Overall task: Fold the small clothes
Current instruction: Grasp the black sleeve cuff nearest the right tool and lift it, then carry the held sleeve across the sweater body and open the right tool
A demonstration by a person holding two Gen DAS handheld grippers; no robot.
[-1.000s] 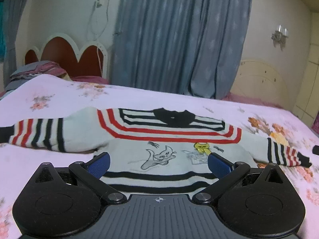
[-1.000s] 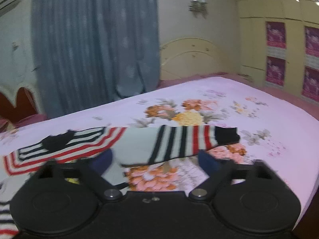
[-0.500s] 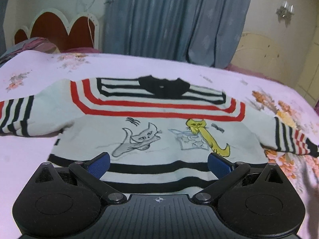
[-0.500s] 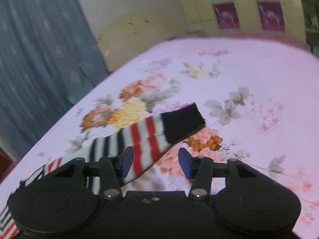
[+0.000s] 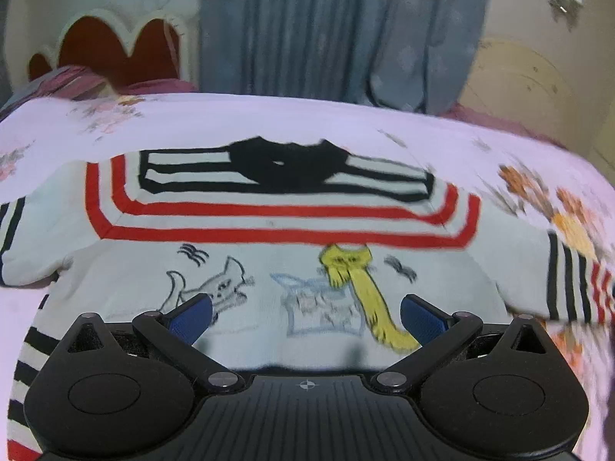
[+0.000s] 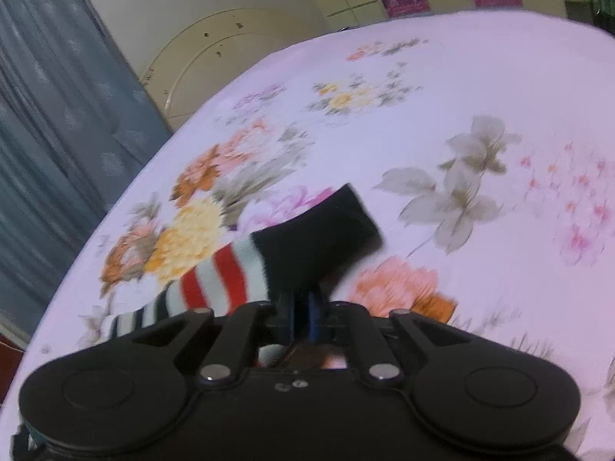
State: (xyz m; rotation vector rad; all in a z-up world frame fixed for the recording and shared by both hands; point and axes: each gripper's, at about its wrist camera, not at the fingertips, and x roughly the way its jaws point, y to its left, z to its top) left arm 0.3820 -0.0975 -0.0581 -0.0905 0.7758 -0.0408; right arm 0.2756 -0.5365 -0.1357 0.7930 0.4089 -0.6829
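A small white sweater (image 5: pixel 269 253) with red and black stripes, a black collar and cat drawings lies flat, front up, on the bed. My left gripper (image 5: pixel 305 317) is open and empty, hovering over the sweater's lower front. In the right wrist view my right gripper (image 6: pixel 301 317) is shut on the sweater's right sleeve (image 6: pixel 230 276) at its black cuff (image 6: pixel 319 226). The cuff's edge is pinched between the blue pads and the cuff stands up a little off the sheet.
The bed (image 6: pixel 480 88) has a pink floral sheet. A red headboard (image 5: pixel 115 50) and pillows stand at the far left, blue curtains (image 5: pixel 326 27) behind. A cream footboard (image 6: pixel 215 50) and wall cupboards lie beyond the right side.
My right gripper has moved onto the sleeve cuff and closed on it. My left gripper has moved forward over the sweater and stays open.
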